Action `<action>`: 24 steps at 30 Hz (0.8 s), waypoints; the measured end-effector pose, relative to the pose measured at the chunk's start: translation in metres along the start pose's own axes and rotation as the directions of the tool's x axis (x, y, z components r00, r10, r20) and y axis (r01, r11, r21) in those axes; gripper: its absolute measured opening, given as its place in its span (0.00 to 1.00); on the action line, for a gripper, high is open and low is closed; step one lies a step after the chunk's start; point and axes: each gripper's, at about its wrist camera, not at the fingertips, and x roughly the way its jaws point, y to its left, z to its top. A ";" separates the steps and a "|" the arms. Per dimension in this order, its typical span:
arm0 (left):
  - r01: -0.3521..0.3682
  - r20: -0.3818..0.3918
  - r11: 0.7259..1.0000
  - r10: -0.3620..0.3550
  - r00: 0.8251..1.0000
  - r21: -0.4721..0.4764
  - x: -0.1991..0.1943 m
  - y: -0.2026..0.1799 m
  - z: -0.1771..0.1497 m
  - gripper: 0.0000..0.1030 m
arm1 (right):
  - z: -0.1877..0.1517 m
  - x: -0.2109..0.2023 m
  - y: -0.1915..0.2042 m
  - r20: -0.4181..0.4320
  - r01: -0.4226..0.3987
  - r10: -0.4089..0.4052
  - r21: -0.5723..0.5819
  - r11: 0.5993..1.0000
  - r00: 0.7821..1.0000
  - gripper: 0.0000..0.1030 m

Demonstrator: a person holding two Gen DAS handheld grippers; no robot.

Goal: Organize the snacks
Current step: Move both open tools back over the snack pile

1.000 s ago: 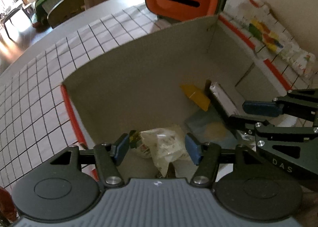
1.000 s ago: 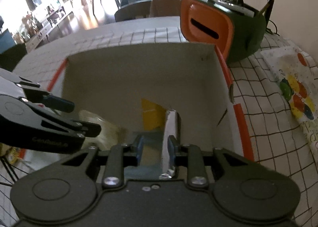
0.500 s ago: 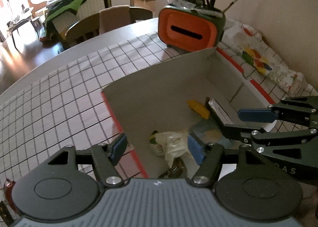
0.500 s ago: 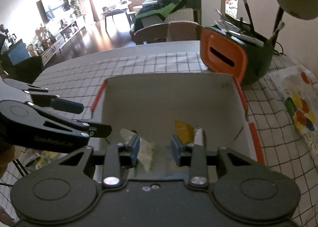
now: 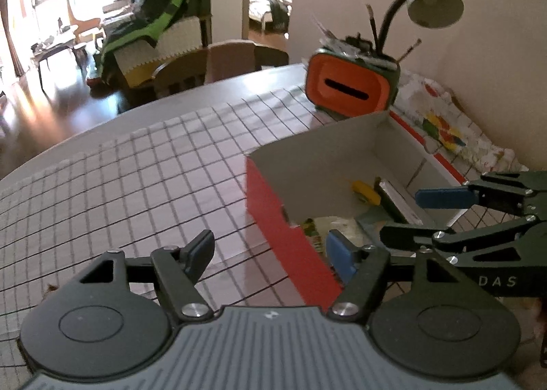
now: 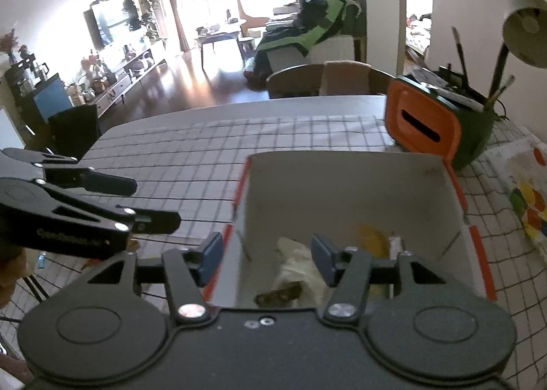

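Both claws are held spread and empty above the near edge of the red-sided box point(image 6: 345, 191); the jaws of each have just been opening, with nothing between them. The left claw point(image 5: 270, 251) straddles the box's near-left wall, the right claw point(image 6: 266, 258) likewise. The snacks point(image 5: 367, 192) lie inside on the box floor. A drop-off seems finished; next, another snack must be sought on the checked desk point(image 5: 136, 164).

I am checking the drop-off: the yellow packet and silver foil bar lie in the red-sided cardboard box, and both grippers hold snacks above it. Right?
Not quite. The yellow packet and silver foil bar do lie in the red-sided cardboard box, but both grippers are empty. The left wrist view shows the left gripper and right gripper open, their jaws just opened wider, nothing between them.
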 end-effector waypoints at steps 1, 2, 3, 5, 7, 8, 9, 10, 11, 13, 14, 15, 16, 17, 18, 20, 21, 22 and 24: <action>-0.005 0.012 1.000 0.005 1.000 -0.002 -0.006 0.005 -0.003 0.71 | 0.000 0.000 0.005 0.003 -0.008 0.008 0.002 1.000 1.000 0.62; -0.011 0.023 1.000 0.011 1.000 -0.002 -0.012 0.010 -0.007 0.72 | 0.001 0.000 0.010 0.006 -0.017 0.017 0.004 1.000 1.000 0.66; -0.020 0.035 1.000 0.020 0.999 -0.001 -0.017 0.015 -0.010 0.73 | 0.000 -0.001 0.014 0.009 -0.023 0.022 0.004 1.000 1.000 0.70; -0.045 0.052 0.999 0.046 0.998 -0.016 -0.028 0.029 -0.019 0.76 | 0.000 -0.001 0.025 0.019 -0.040 0.040 0.001 0.999 0.999 0.73; -0.047 0.059 0.998 0.049 0.997 -0.038 -0.037 0.043 -0.027 0.77 | 0.001 0.003 0.035 0.018 -0.057 0.057 -0.008 0.998 0.998 0.76; -0.055 0.060 0.997 0.058 0.996 -0.047 -0.041 0.050 -0.032 0.77 | 0.002 0.005 0.039 0.018 -0.065 0.065 -0.011 0.998 0.998 0.80; -0.064 0.062 0.997 0.068 0.996 -0.053 -0.045 0.057 -0.036 0.77 | 0.001 0.006 0.043 0.019 -0.072 0.072 -0.010 0.997 0.997 0.83; -0.076 0.064 0.995 0.079 0.995 -0.060 -0.049 0.064 -0.041 0.78 | 0.002 0.008 0.049 0.021 -0.080 0.080 -0.008 0.997 0.997 0.84; -0.088 0.065 0.994 0.092 0.994 -0.068 -0.052 0.071 -0.046 0.79 | 0.002 0.012 0.059 0.021 -0.093 0.093 -0.008 0.996 0.995 0.86; -0.110 0.071 0.991 0.116 0.991 -0.081 -0.059 0.084 -0.055 0.80 | 0.001 0.013 0.064 0.021 -0.096 0.096 -0.009 0.995 0.995 0.89; -0.127 0.077 0.988 0.134 0.988 -0.085 -0.063 0.091 -0.060 0.80 | 0.001 0.016 0.069 0.019 -0.099 0.099 -0.011 0.995 0.995 0.91; -0.144 0.082 0.986 0.151 0.985 -0.090 -0.066 0.099 -0.065 0.80 | 0.001 0.018 0.074 0.017 -0.105 0.105 -0.015 0.994 0.994 0.92; -0.154 0.083 0.984 0.162 0.983 -0.095 -0.068 0.105 -0.069 0.80 | -0.002 0.018 0.082 0.014 -0.110 0.110 -0.019 0.994 0.994 0.92; -0.162 0.084 0.981 0.171 0.982 -0.103 -0.071 0.112 -0.073 0.81 | -0.003 0.021 0.088 0.010 -0.116 0.116 -0.024 0.993 0.993 0.93; -0.169 0.084 0.979 0.179 0.980 -0.114 -0.074 0.119 -0.078 0.81 | -0.004 0.023 0.093 0.006 -0.120 0.120 -0.029 0.992 0.993 0.93; -0.180 0.082 0.974 0.192 0.978 -0.138 -0.081 0.134 -0.088 0.82 | -0.006 0.027 0.104 -0.001 -0.126 0.126 -0.034 0.992 0.992 0.96; -0.183 0.080 0.972 0.196 0.977 -0.149 -0.084 0.141 -0.093 0.82 | -0.007 0.029 0.109 -0.005 -0.130 0.130 -0.031 0.991 0.991 0.97; -0.185 0.076 0.970 0.199 0.977 -0.161 -0.086 0.148 -0.097 0.83 | -0.010 0.031 0.115 -0.010 -0.134 0.134 -0.025 0.991 0.991 0.98; -0.187 0.064 0.965 0.202 0.977 -0.184 -0.090 0.160 -0.107 0.83 | -0.014 0.035 0.127 -0.021 -0.136 0.136 -0.020 0.991 0.991 1.00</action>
